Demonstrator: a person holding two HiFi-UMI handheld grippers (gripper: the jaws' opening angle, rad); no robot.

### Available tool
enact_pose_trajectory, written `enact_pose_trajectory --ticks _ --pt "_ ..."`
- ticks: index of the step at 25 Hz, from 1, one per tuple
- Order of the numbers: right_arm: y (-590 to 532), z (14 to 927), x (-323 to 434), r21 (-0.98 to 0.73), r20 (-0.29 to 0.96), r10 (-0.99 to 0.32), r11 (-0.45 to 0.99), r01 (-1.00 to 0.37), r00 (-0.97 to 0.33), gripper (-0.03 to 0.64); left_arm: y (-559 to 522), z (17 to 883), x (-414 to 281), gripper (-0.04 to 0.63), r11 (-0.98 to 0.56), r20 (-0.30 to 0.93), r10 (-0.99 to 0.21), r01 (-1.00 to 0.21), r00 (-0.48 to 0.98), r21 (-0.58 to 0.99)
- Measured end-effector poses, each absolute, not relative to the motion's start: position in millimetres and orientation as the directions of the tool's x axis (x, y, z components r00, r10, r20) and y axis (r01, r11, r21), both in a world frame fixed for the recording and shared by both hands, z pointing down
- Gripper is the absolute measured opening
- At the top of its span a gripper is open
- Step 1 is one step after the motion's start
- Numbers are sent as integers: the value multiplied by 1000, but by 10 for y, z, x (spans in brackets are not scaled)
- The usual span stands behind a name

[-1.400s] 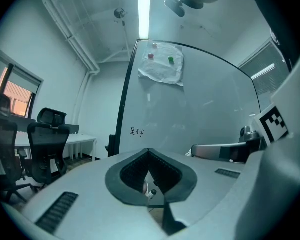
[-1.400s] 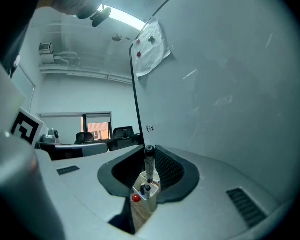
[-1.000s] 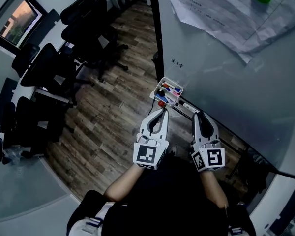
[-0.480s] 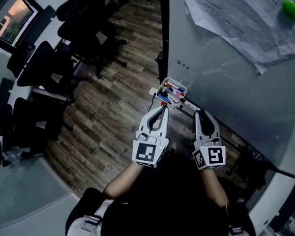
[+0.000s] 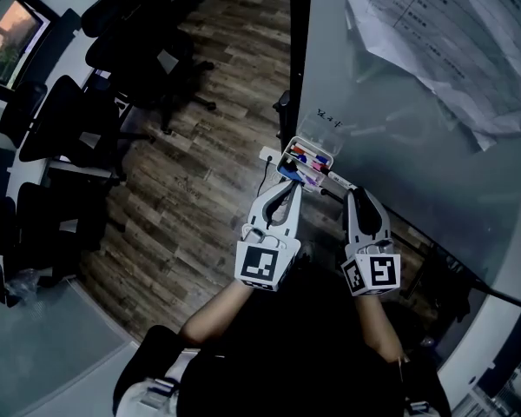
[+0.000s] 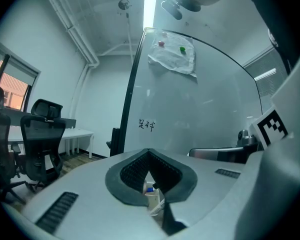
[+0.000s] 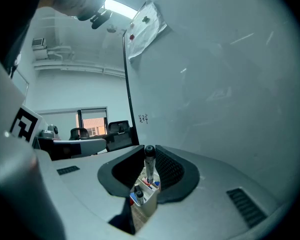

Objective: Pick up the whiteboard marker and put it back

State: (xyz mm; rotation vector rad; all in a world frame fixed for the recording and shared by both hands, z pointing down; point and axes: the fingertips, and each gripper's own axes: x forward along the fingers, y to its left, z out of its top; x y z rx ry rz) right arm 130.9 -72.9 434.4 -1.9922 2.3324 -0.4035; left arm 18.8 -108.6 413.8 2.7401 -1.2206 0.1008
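Edged a touch closer to the tray than a second ago, the right gripper (image 7: pixel 149 156) pinches a white whiteboard marker with a black cap (image 7: pixel 149 165) crosswise between its tips, just above the small white plastic tray (image 7: pixel 145 207) of red and blue pens. Beside it, the left gripper (image 6: pixel 149 153) points at the same tray, jaws pressed together on nothing. Behind stands the grey whiteboard (image 5: pixel 399 129), printed paper sheets (image 5: pixel 451 33) high on it. Black office chairs (image 5: pixel 113 68) line the wooden floor (image 5: pixel 200 172) beyond.

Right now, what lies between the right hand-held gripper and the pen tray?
Only the marker, clamped in the right hand-held gripper, reaching toward the pen tray; the right gripper view shows it.
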Motion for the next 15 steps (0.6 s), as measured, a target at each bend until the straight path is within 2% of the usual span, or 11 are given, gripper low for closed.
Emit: enact_pose_trajectory --ticks 15 --pt "-950 4481 1264 -235 172 -969 132 -963 -175 78 -1303 4262 193 8 -663 142 -722 -736 677 134"
